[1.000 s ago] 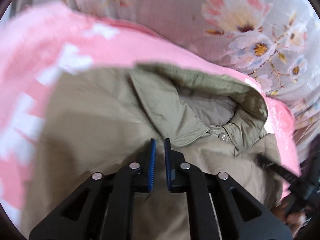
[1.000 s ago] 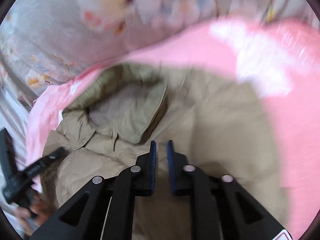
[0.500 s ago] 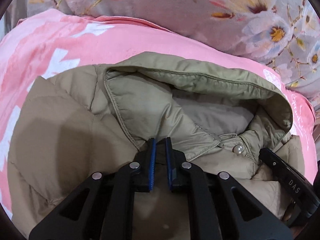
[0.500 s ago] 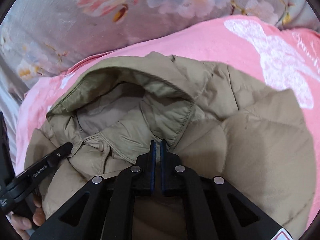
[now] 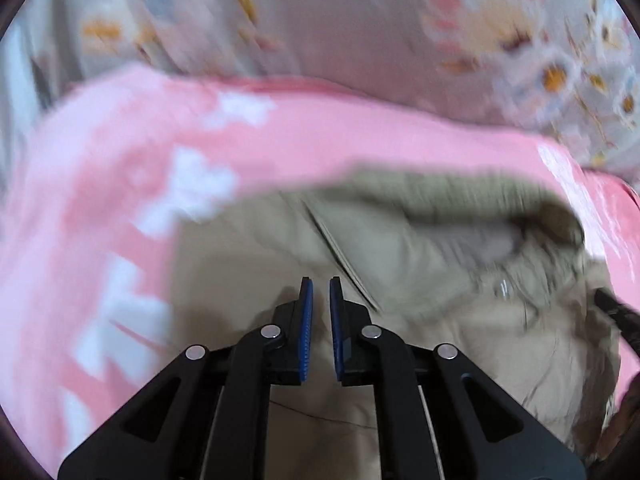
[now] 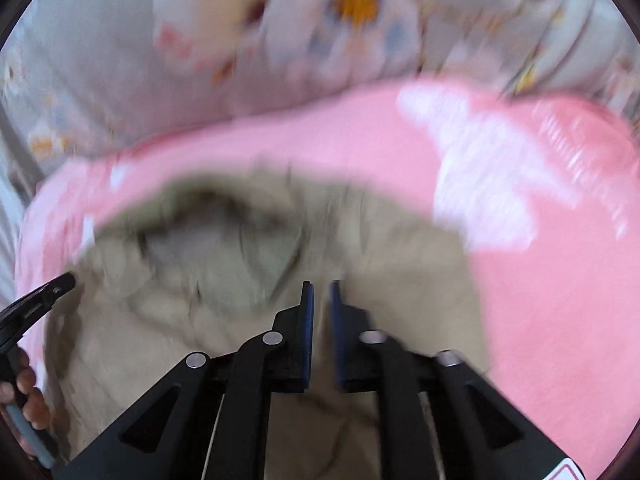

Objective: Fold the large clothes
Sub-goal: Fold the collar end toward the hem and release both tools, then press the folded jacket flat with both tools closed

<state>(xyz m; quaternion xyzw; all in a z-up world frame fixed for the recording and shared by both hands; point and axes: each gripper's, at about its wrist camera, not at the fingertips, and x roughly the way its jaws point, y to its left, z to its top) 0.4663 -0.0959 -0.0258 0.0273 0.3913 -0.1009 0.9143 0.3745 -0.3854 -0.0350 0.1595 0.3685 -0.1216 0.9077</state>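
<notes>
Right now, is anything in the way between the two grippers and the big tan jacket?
Nothing visible. The left gripper and right gripper hover just over the tan jacket, which lies uncovered on the pink blanket. The right fingers are opening, empty.

Left gripper [image 5: 321,292]: angled downward, blue pads near-parallel, a narrow gap between them, nothing pinched. Right gripper [image 6: 321,294]: same downward tilt, jaws opening, gap empty. Each gripper shows at the edge of the other's view; a hand [image 6: 28,396] grips the left handle.
</notes>
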